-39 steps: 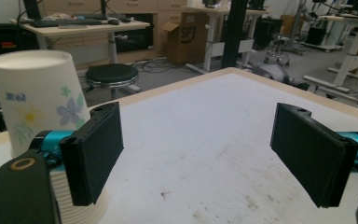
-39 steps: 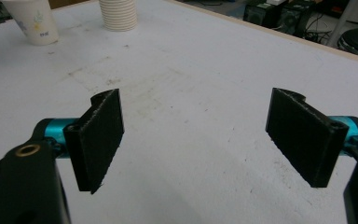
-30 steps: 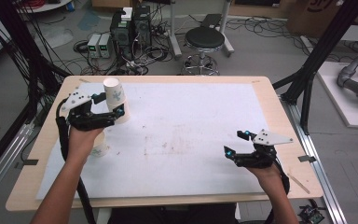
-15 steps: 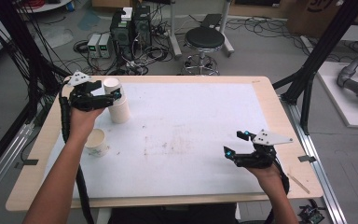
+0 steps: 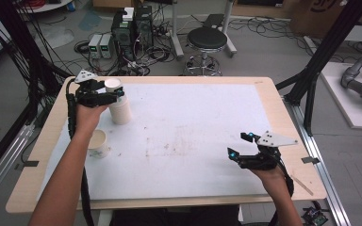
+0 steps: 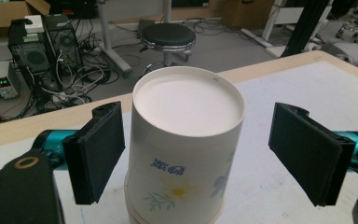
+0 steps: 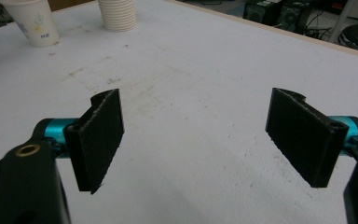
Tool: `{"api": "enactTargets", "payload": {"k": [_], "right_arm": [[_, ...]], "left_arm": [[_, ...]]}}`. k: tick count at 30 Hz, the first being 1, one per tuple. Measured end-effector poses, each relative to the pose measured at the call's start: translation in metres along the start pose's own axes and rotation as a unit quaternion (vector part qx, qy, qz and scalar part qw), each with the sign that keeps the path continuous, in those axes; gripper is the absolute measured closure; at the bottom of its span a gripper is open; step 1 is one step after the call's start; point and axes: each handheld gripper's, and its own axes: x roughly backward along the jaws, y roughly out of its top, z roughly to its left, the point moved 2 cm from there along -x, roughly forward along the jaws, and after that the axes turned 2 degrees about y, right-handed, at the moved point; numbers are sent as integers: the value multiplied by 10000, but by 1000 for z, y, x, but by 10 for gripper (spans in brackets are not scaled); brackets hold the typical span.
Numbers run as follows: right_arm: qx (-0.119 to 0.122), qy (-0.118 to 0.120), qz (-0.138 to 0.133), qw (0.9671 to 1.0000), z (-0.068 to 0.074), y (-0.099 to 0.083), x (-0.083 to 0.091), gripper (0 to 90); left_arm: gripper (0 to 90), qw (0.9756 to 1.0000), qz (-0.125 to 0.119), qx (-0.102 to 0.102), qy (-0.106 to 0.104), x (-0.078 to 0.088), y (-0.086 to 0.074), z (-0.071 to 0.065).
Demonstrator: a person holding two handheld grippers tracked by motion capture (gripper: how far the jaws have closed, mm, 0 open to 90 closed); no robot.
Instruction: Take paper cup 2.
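A wooden table topped with a white mat (image 5: 193, 136), seen from above, a person's forearms reaching in from the near edge.

At the far left the left gripper (image 5: 115, 94) straddles the top of a stack of upturned paper cups (image 5: 118, 106) that stands on the mat near the table's far left corner. In the left gripper view the top cup (image 6: 184, 149), bottom up and printed with a small daisy, sits between the two black pads. The jaws have just been closing a little but remain wide; the left pad is close beside the cup wall, the right pad well apart from it, and neither appears to press. Nothing is gripped yet.

Nearer the person, just beside the left forearm, a single cup (image 5: 98, 142) stands upright on the mat.

Likely step: taking the top cup off the stack. To do it well, centre the cup between the pads, close gently so the thin wall does not buckle, and lift straight up so the cups beneath stay put.

At the right the right gripper (image 5: 239, 145) hovers low over bare mat, jaws wide, holding nothing
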Motion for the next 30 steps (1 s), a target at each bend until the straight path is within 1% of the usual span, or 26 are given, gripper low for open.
{"api": "enactTargets", "payload": {"k": [1,4,5,9,11,12,17,24,30], "right_arm": [[17,3,10,10000,0,0,0,195],[22,1,20,10000,1,0,0,195],[19,0,22,10000,1,0,0,196],[4,-17,18,10000,0,-1,1,195],[7,-30,19,10000,-1,-1,2,195],[-5,-47,8,10000,-1,-2,2,195],[-13,-64,-4,10000,-2,-2,4,195],[-5,-34,9,10000,0,-1,3,195],[-10,-22,-3,10000,0,-1,3,196]], "left_arm": [[186,10000,41,-4,-1,-2,0,0],[206,10000,31,13,2,-7,0,1],[218,10000,24,17,-18,-8,0,2],[265,10000,46,-5,15,-12,-1,2],[310,10000,41,-21,34,-12,-1,2],[313,10000,48,-10,79,-12,-1,2],[322,9999,51,-36,87,-11,-1,3],[338,9998,-137,-144,54,-5,5,1],[348,9996,-284,9,9,1,6,4]]}}
